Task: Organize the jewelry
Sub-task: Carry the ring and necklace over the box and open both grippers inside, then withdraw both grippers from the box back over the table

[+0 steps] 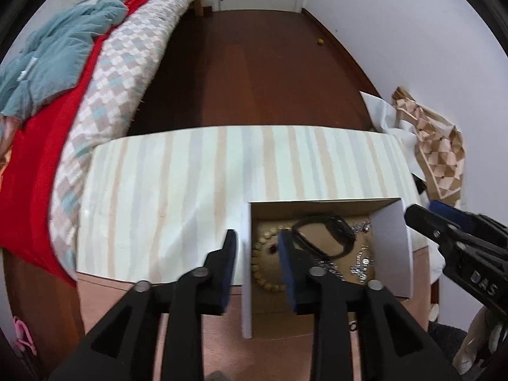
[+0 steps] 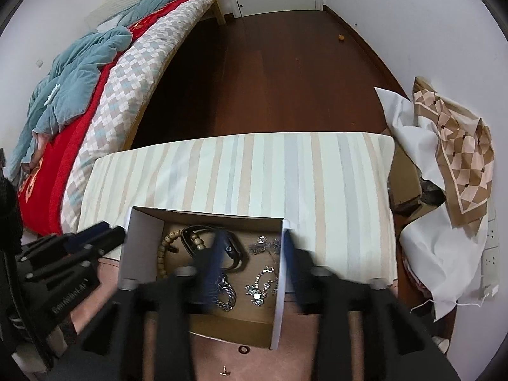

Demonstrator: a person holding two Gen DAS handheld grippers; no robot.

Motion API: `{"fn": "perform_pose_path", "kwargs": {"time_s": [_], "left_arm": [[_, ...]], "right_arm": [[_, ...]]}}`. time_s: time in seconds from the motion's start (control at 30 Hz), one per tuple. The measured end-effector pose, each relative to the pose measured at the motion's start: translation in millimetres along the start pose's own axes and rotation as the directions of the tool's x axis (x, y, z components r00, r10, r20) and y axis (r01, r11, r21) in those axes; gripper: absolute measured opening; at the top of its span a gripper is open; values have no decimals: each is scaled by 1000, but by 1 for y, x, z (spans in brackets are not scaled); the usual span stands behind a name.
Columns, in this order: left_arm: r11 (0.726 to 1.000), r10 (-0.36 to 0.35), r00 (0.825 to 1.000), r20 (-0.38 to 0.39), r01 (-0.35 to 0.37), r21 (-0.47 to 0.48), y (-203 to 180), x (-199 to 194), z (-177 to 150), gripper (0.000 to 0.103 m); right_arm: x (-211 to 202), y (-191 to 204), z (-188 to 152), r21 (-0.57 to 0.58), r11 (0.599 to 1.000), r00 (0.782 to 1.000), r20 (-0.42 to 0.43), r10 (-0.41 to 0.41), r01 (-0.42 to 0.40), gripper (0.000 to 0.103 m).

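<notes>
An open white cardboard box (image 1: 393,247) (image 2: 143,247) sits on the pink table top. Inside lie a wooden bead bracelet (image 1: 262,273) (image 2: 163,254), a black wristband (image 1: 330,235) (image 2: 233,250), a silver chain (image 2: 227,298) and sparkly silver pieces (image 1: 362,262) (image 2: 257,292). My left gripper (image 1: 257,236) is open and straddles the box's left wall, one finger outside and one inside. My right gripper (image 2: 253,238) is open and blurred, straddling the right wall the same way. Neither holds anything. A small ring (image 2: 243,349) and a tiny earring (image 2: 224,371) lie on the table in front of the box.
A striped cloth (image 1: 177,190) covers the table behind the box. A bed with red and checked covers (image 1: 111,79) runs along the left. White cloth and a patterned brown scarf (image 2: 463,158) are piled at the right by the wall. Dark wood floor (image 2: 270,79) lies beyond.
</notes>
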State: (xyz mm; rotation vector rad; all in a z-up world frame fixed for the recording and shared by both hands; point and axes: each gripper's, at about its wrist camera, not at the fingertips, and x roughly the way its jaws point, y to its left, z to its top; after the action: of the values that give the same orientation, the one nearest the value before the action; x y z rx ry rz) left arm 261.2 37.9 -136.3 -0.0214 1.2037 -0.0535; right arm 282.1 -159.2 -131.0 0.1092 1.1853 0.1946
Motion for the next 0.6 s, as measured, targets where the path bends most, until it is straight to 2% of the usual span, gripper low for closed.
{"fn": "perform_pose_path", "kwargs": {"time_s": [0.03,0.07,0.13,0.2,0.23,0.27,0.37,0.4,0.6], "left_arm": [[1000,13,1000,13,-13,-4,2,-3,-1,57],[1000,24,999,23,-24,-8,4,-5,-1,71],[998,56,997,54,-55,-16,7,-14,-5,73],[996,93,993,70,-92,-22,10,-19,-8,80],[995,102,992,75,-100,-25,11,-20,-10,91],[993,115,990,82,-114,-27,13,-22,-13,96],[988,152,984,92,-150,-28,13,-25,-23,99],[987,158,983,96,-156,-26,13,-27,-28,100],[986,167,979,114,-165,-21,10,-37,-48,101]], "right_arm": [[-3,1,0,-2,1000,1000,5,-9,9,59],[-5,0,-1,-2,1000,1000,10,-15,15,59],[-9,1,-4,-4,999,999,13,-37,37,62],[-13,2,-9,-13,998,998,16,-64,64,86],[-14,3,-12,-20,996,996,17,-83,84,91],[-16,5,-18,-29,993,993,20,-113,113,96],[-16,8,-35,-42,987,988,12,-153,154,98],[-15,9,-39,-42,987,988,6,-157,157,103],[-18,14,-68,-38,982,983,16,-183,183,103]]}}
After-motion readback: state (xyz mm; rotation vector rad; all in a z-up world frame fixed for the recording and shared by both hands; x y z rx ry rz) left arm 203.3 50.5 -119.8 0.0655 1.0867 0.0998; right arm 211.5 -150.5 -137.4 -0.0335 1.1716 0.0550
